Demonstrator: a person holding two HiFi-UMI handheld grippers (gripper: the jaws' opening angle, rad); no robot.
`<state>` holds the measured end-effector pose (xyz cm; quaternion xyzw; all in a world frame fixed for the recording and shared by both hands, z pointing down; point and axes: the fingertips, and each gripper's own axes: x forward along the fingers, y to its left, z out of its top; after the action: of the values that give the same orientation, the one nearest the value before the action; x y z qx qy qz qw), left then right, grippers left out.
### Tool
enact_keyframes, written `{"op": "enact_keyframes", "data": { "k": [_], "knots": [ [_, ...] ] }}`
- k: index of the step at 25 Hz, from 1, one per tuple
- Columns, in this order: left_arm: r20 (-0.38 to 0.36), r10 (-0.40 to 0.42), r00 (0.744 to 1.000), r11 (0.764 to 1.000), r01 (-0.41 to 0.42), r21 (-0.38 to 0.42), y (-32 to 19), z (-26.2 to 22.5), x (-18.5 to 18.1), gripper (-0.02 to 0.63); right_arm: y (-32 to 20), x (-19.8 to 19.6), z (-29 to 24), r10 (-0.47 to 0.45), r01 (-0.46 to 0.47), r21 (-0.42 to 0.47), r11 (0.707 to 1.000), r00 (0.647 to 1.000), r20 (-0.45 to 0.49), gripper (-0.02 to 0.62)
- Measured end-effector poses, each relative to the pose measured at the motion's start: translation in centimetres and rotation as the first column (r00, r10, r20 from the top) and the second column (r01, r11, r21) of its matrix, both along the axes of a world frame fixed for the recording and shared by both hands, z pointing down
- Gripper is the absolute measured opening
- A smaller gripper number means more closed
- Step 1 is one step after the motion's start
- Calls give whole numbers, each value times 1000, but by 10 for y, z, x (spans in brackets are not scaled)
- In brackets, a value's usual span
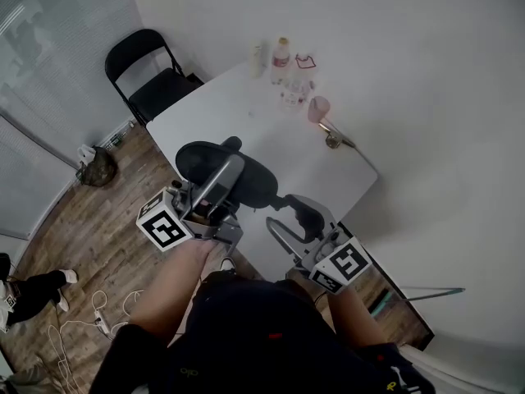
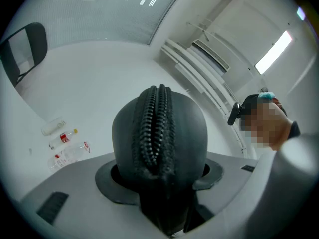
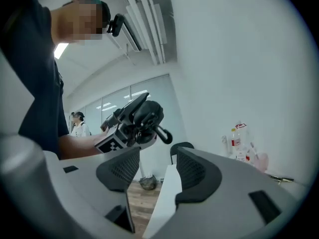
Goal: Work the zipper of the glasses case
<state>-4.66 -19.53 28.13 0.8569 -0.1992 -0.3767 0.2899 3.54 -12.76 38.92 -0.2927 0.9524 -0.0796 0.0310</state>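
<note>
- Here, a black oval hard-shell glasses case (image 2: 159,133) is held up in the air over the near edge of a white table (image 1: 246,113); it does not rest on the table.
- Its zipper (image 2: 155,123) shows as two rows of dark coil teeth running up the middle of the case, facing the left gripper's camera. Whether the teeth are fully meshed is hard to tell.
- A small black loop pull (image 3: 163,133) hangs free from one end of the case, as seen in the right gripper view. Hanging clear like this, it looks easy for the other tool to reach.
- The left gripper (image 2: 158,177) has its jaws closed on the case, one dark pad on each broad side, leaving the zipper seam uncovered between them. This grip probably serves as the anchor that steadies the case while the pull is worked.
- The right gripper (image 3: 157,173) has its jaws standing apart with nothing between them; only the table edge and floor show through the gap. It is near the case but clearly apart from it, facing roughly toward the raised case.
- As I read it, the case is being presented for the zipper step and the pull has not yet been taken.
- Well apart from the case, at the table's far end, stand clear plastic bottles (image 1: 281,56) and a pink cup (image 1: 318,107).
- A black folding chair (image 1: 148,72) stands by the far corner, on a brown wooden floor (image 1: 107,220).
</note>
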Motion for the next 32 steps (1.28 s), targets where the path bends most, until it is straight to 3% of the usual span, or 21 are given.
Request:
{"op": "enact_keyframes", "data": {
  "k": [4,9,19,32],
  "knots": [
    [15,-16,1000,1000,16,12,0,-14,1,265,7,-21,-2,30,-29,21,999,999,-32,207],
    [25,-16,1000,1000,16,22,3,-19,6,265,8,-34,-22,92,-81,149,986,993,-68,141],
    [34,-40,999,999,40,-17,0,-6,6,265,5,-41,-28,101,-88,157,984,992,-80,28],
    [68,-77,995,997,79,-23,-2,3,-3,261,-1,-26,-21,158,-119,198,973,969,-192,18]
  ]
}}
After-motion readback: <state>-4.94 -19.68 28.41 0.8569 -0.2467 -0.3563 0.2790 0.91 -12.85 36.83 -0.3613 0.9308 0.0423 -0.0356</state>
